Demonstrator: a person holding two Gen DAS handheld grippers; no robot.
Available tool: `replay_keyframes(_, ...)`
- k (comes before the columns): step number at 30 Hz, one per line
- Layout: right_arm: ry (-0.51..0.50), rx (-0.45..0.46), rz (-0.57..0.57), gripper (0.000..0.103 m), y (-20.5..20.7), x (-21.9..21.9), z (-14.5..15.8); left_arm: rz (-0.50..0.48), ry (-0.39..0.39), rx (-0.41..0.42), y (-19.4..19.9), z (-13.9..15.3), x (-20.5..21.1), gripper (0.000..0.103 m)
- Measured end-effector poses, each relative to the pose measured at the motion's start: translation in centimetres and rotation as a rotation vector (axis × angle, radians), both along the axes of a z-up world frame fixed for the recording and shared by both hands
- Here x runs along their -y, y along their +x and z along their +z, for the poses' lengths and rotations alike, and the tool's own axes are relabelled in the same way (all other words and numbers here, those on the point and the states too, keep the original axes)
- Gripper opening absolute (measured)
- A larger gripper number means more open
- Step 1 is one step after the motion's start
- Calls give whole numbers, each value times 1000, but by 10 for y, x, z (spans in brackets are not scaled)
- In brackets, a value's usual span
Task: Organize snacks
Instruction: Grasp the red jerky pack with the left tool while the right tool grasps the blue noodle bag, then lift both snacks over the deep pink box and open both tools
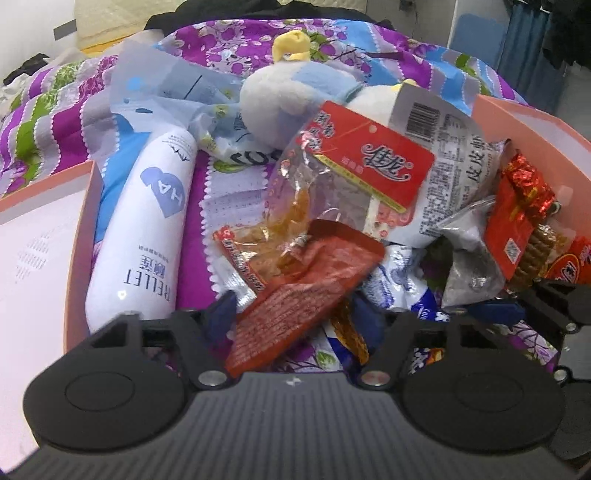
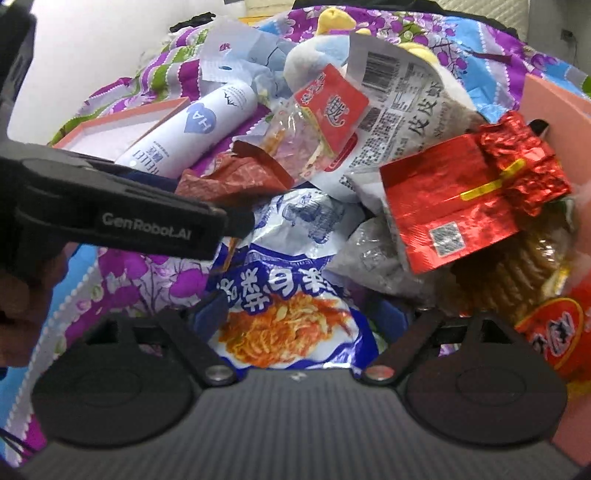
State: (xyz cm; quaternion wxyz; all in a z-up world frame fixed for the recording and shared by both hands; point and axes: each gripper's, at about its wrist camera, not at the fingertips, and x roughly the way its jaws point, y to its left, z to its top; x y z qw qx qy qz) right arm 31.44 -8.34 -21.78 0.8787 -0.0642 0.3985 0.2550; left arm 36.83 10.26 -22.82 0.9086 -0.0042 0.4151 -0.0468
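White bottle [image 1: 140, 236]: "HA" in blue heart, "RELLET". Left gripper [image 2: 236, 221] side: "GenRobot.AI". Red header card [image 1: 373, 162] on clear packet: 佳龙. White packet [image 2: 410, 110]: barcode, 皮皮虾. Red foil packet [image 2: 447, 206]: QR code.

A bedroom at home: a purple floral quilt [image 1: 258, 40] covers the bed, a plush toy [image 1: 280, 96] lies at twelve o'clock, clothes [image 1: 535, 29] hang at two o'clock.
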Motion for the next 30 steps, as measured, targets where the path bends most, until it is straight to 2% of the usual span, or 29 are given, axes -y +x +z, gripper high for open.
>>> replay_keyframes(1, -1, 1, 7, 86, 0, -1, 0, 1, -5, -4, 1, 0, -1, 57)
replay_keyframes(3, 0, 3, 31, 73, -2, -1, 2, 3, -11, -10, -1, 1, -2, 50)
replay_keyframes(6, -8, 3, 34, 62, -5, -1, 6, 10, 0, -3, -10, 4, 1, 49)
replay_keyframes(9, 5, -13, 33, 55, -7, 2, 12, 23, -16, 3, -22, 12, 3, 46)
replay_keyframes(14, 16, -16, 43, 47, -22, 6, 23, 52, -36, 18, -45, 30, 6, 43)
replay_keyframes(16, 29, -24, 44, 44, -29, 8, 28, 62, -46, 17, -56, 35, 8, 34)
replay_keyframes(24, 67, -47, 54, 35, -65, 22, 50, 130, -68, 20, -109, 57, 12, 34)
replay_keyframes(30, 76, -57, 61, 34, -94, 34, 64, 167, -74, 21, -148, 72, 15, 34)
